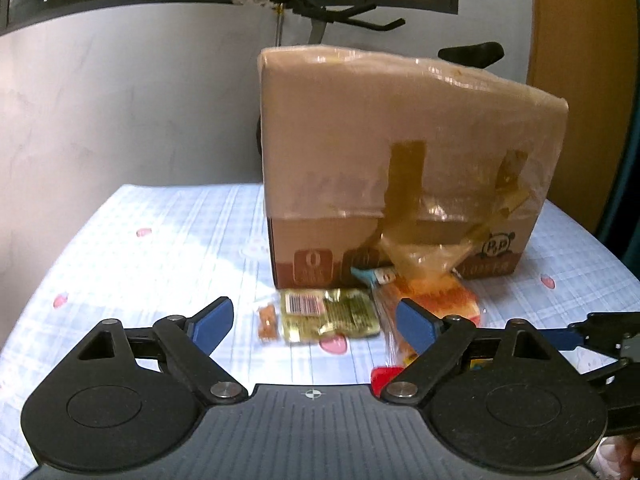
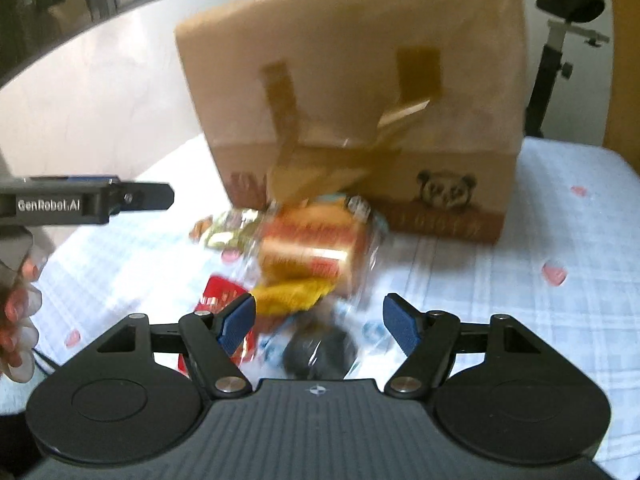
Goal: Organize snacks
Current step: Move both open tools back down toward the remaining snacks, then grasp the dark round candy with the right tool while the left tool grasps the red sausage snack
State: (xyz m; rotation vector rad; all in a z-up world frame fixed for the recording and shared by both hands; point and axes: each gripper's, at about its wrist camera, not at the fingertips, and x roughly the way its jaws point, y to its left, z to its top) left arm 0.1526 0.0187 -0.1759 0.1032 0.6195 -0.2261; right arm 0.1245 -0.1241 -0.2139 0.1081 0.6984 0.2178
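Nearest my right hand-held gripper lies a dark clear-wrapped snack, with the snack pile heaped on the counter against the taped cardboard box. Both jaws stand apart and empty, my left hand-held gripper wider. I'd straddle one packet only, then close gently on its crinkly wrap.

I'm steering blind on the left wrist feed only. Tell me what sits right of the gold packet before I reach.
Observer: A clear-wrapped bread pack lies there, against the cardboard box.
Operator: Report what's nearer than the bread.
Observer: A yellow packet, then a dark round snack in clear wrap.
Operator: Give me the right gripper.
Observer: The right gripper is open, empty, with that dark snack between its fingers' line.
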